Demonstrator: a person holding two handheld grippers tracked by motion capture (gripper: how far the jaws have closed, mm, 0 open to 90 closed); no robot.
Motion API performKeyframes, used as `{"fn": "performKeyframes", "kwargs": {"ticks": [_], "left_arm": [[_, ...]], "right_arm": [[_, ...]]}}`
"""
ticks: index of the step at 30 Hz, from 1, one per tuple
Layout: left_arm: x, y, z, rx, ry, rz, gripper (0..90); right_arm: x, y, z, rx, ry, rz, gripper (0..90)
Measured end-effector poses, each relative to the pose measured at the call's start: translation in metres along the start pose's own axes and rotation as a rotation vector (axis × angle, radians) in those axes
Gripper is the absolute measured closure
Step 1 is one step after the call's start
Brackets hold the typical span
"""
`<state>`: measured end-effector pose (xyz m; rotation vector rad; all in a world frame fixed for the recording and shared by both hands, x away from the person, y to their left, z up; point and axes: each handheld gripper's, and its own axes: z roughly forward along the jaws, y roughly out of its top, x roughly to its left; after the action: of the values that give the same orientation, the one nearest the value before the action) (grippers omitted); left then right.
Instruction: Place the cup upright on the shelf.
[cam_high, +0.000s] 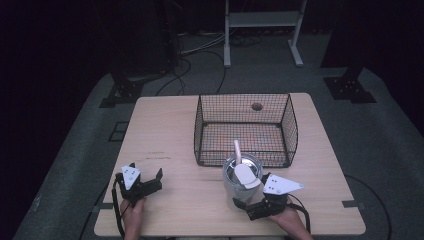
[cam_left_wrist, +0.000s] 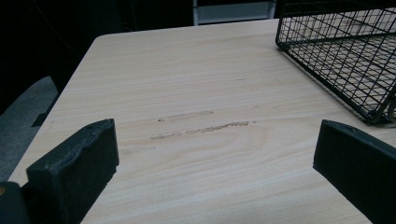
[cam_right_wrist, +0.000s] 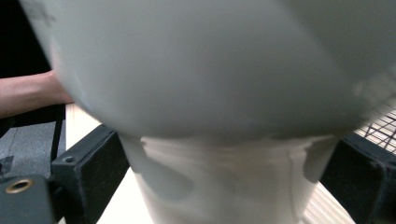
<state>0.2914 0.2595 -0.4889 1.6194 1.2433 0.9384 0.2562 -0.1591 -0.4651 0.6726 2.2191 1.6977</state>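
My right gripper (cam_high: 250, 196) clamps its 2 jaws around the pale grey plastic tumbler (cam_high: 241, 184); no readable label shows. My left gripper (cam_high: 145, 178) hangs open over the light wooden tabletop (cam_high: 165, 135), beside the black wire basket (cam_high: 245, 129).

The high view is dim, with black corners and only the table (cam_high: 165, 125) lit evenly from above; shadows under it are soft. The left gripper view is sharp on the wood grain, dark at upper left. In the right gripper view the white tumbler (cam_right_wrist: 224, 93) is close, blurred and out of focus.
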Motion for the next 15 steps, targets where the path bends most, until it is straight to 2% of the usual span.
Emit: {"fn": "performKeyframes", "kwargs": {"ticks": [8,15], "left_arm": [[0.0,0.0,0.0,0.0,0.0,0.0,0.0],[0.0,0.0,0.0,0.001,0.001,0.0,0.0]], "right_arm": [[0.002,0.0,0.0077,-0.017,-0.011,0.0,6.5],[0.0022,0.0003,0.0109,-0.028,-0.024,-0.022,7.2]]}}
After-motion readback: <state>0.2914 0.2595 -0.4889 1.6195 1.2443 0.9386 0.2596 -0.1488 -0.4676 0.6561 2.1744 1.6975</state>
